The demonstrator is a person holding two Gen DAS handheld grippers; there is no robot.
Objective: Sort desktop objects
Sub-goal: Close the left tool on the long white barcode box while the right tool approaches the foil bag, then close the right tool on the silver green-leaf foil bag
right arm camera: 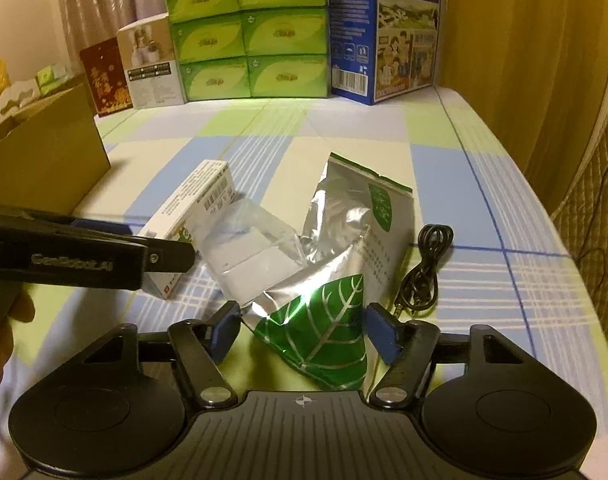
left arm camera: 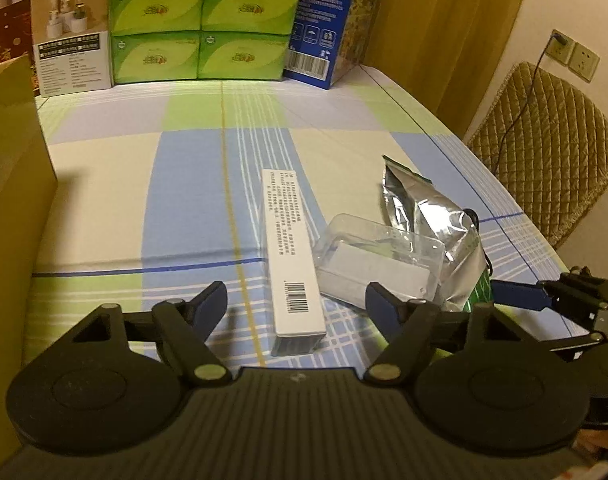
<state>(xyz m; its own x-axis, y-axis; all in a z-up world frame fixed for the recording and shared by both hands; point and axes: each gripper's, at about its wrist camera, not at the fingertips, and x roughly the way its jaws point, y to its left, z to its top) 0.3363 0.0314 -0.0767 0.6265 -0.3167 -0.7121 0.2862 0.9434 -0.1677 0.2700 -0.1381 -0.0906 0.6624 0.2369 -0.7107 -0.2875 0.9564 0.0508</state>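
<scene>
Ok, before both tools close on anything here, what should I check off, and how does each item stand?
1. Long white box lies between the left tool fingers, not yet touched: ok.
2. Foil pouch has its green end between the right tool fingers: ok.
3. Right tool pads pressing on the pouch: cannot tell.
4. Clear plastic case is clear of the left tool's right finger: not ok, it sits close beside it.
5. Black cable lies apart from the pouch, outside the right tool: ok.
6. Cardboard box at the left is open: ok.
</scene>
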